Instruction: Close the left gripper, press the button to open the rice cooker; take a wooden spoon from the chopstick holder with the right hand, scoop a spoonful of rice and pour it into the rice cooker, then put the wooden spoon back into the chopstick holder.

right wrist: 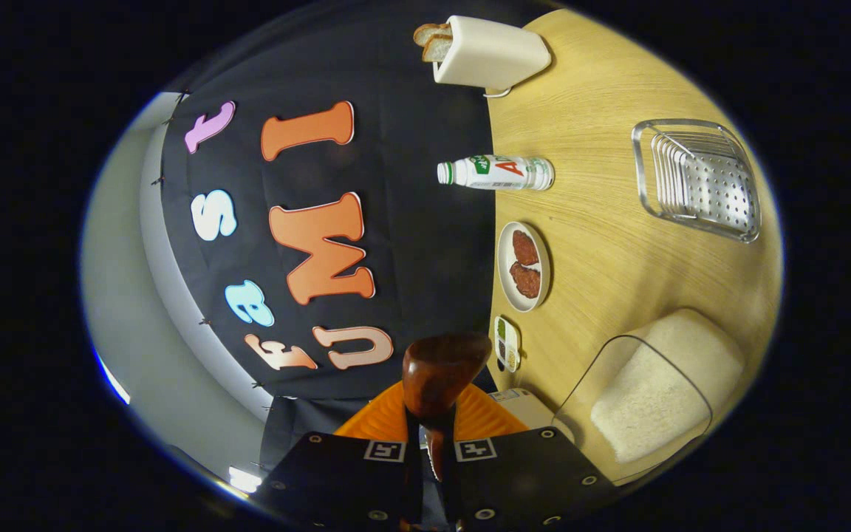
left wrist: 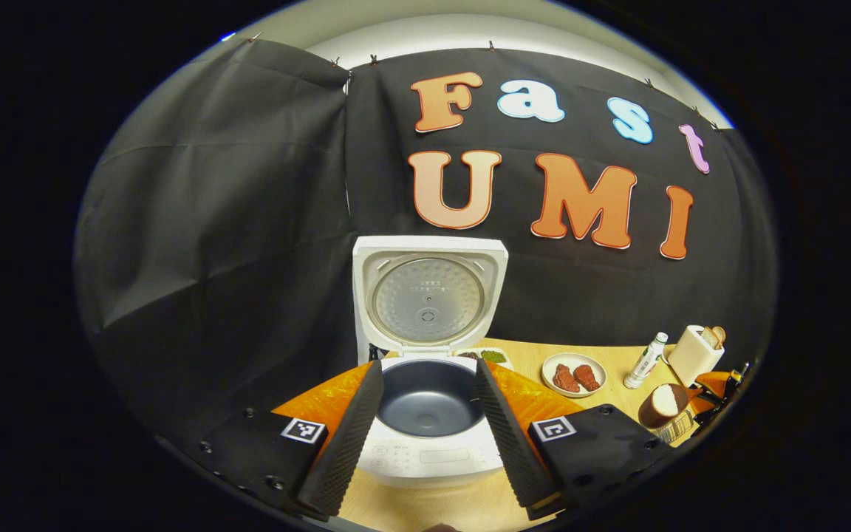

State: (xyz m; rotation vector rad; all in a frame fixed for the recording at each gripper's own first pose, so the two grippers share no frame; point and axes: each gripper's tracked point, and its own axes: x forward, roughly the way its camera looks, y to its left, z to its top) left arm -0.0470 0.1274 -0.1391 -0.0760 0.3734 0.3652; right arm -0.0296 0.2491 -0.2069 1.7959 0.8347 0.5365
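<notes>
The right claw (right wrist: 433,443) pinches the wooden spoon (right wrist: 442,373) at the bottom centre, its bowl apparently empty. The rice (right wrist: 654,399) container sits lower right. The left claw (left wrist: 429,421) is spread, framing the rice cooker (left wrist: 429,355), lid already up. Judging by this, opening and fetching are done; scooping, pouring and returning remain.

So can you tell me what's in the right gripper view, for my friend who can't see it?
The right gripper is shut on a wooden spoon, held sideways above a glass container of rice on a wooden table. Farther off are a plate of meat, a bottle, a toaster and a metal rack.
</notes>
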